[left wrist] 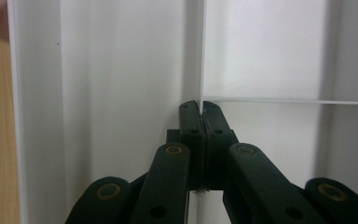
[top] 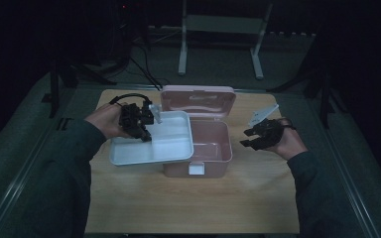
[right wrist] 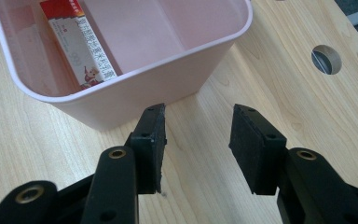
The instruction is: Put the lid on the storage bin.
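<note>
A pale, wood-grain laminate worktop (top: 188,198) carries everything, its near half bare and its grain running side to side. At its middle stands a pink, rounded rectangular plastic storage box (top: 213,141), its hinged pink lid (top: 198,101) tipped up and back at the far side and a small white latch (top: 196,169) on its near wall. The left tool (top: 146,130) is clenched on the thin upright divider of a white, shallow plastic insert tray (top: 151,148), which sits half over the box's left rim and juts out to the left above the worktop. In the left gripper view the two black pads meet on that white divider wall (left wrist: 200,70), with the tray's floor behind them. To the right of the box, the right tool (top: 248,137) hovers just above the worktop with its jaws apart and nothing between them; the right gripper view shows bare wood between the pads. That view also shows a red-and-white printed cardboard carton (right wrist: 79,44) lying inside the box, and a round cable hole (right wrist: 326,58) cut in the worktop. A flat white piece (top: 263,114) lies beyond the right hand. Past the worktop, grey-green floor covering (top: 218,67) reaches to a white metal stand (top: 223,29) against a dark, unlit room.
</note>
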Tool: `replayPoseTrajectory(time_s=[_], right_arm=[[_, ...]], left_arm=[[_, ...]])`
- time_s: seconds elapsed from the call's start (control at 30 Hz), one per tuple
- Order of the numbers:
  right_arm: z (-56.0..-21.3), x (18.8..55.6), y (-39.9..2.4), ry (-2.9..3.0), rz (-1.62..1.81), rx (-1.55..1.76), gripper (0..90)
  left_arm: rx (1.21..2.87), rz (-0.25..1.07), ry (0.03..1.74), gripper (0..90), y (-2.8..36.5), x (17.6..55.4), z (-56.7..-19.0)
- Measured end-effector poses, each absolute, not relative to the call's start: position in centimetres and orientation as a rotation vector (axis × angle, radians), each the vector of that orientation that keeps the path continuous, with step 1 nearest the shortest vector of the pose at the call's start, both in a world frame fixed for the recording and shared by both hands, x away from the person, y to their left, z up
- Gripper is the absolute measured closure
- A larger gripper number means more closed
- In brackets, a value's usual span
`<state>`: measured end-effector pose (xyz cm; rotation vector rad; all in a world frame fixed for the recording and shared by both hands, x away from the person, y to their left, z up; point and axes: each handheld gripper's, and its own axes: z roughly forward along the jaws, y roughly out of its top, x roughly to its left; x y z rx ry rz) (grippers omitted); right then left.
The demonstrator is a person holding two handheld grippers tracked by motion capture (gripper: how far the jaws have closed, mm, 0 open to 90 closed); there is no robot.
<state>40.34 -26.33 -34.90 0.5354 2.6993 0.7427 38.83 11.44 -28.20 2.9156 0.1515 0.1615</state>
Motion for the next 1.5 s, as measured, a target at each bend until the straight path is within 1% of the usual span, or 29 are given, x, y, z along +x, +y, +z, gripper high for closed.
replayPoseTrajectory(time_s=[0.2, 0.53, 0.73, 0.93, 1.17, 1.5], right_arm=[[-34.9, 40.3, -26.5, 2.696, 0.749, 0.537, 55.0], [-34.7, 40.2, -26.9, 2.689, 0.757, 0.545, 55.1], [-34.7, 40.3, -27.0, 2.69, 0.758, 0.545, 55.2], [-34.6, 40.3, -26.9, 2.693, 0.753, 0.542, 55.2], [-34.7, 40.4, -26.7, 2.695, 0.756, 0.54, 55.4], [-34.9, 40.5, -26.9, 2.694, 0.761, 0.545, 55.3]], left_arm=[[2.921, 0.155, 0.106, 89.0, 9.3, 39.2, -28.2], [2.9, 0.153, 0.071, 89.0, 6.7, 39.9, -28.1], [2.881, 0.131, 0.059, 89.0, 5.1, 40.2, -28.3], [2.881, 0.133, 0.044, 89.0, 4.3, 40.4, -28.7], [2.87, 0.133, 0.01, 89.0, 2.7, 40.6, -28.3], [2.88, 0.141, 0.013, 89.0, 0.5, 41.8, -30.0]])
